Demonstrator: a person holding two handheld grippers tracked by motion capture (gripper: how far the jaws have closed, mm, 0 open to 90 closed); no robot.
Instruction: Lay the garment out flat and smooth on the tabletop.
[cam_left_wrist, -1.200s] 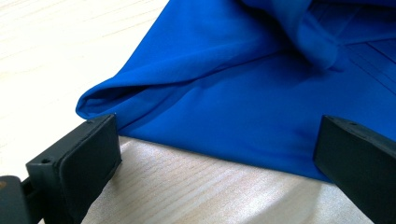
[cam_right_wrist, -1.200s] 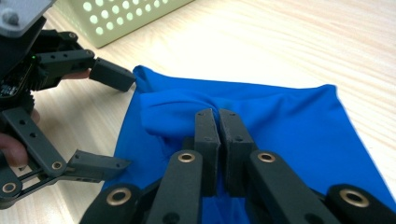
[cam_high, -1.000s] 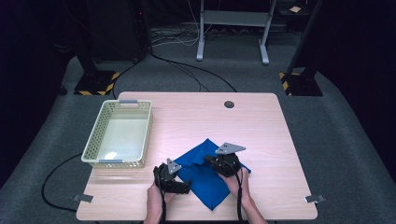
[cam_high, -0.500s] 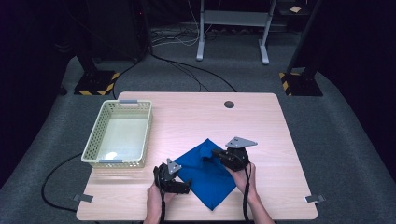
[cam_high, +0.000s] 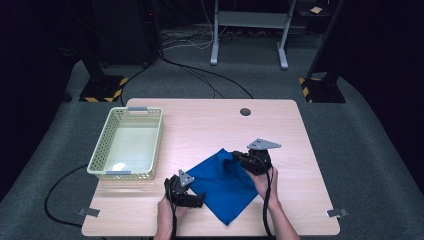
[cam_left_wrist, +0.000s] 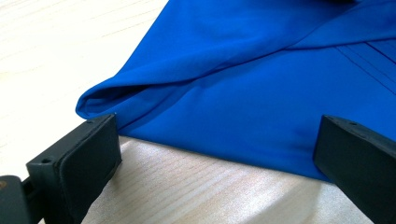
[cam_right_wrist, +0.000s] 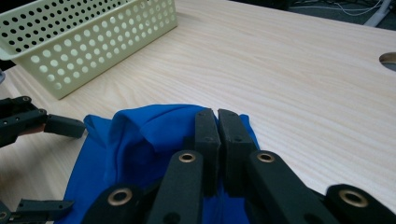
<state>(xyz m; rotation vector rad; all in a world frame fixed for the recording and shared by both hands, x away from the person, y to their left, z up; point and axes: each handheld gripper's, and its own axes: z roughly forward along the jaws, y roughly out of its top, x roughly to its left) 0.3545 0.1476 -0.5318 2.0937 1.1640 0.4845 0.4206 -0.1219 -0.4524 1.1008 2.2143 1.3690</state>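
A blue cloth (cam_high: 225, 182) lies crumpled on the wooden table (cam_high: 200, 125), near its front edge. My right gripper (cam_high: 240, 159) is shut on the cloth's far right part and holds that part raised; in the right gripper view its jaws (cam_right_wrist: 217, 121) press together over the blue fabric (cam_right_wrist: 135, 140). My left gripper (cam_high: 192, 200) rests at the cloth's near left edge. Its jaws (cam_left_wrist: 219, 135) stand wide apart low over the table, and the cloth's folded edge (cam_left_wrist: 261, 84) lies just ahead, between them. They do not press on it.
A pale yellow perforated basket (cam_high: 156, 145) stands empty at the table's left, also in the right gripper view (cam_right_wrist: 93, 32). A round cable hole (cam_high: 245, 112) sits near the far edge. Bare wood lies between basket and cloth and to the right.
My right gripper has moved up and to the far right, drawing the gripped part of the cloth with it. The left gripper has stayed in place.
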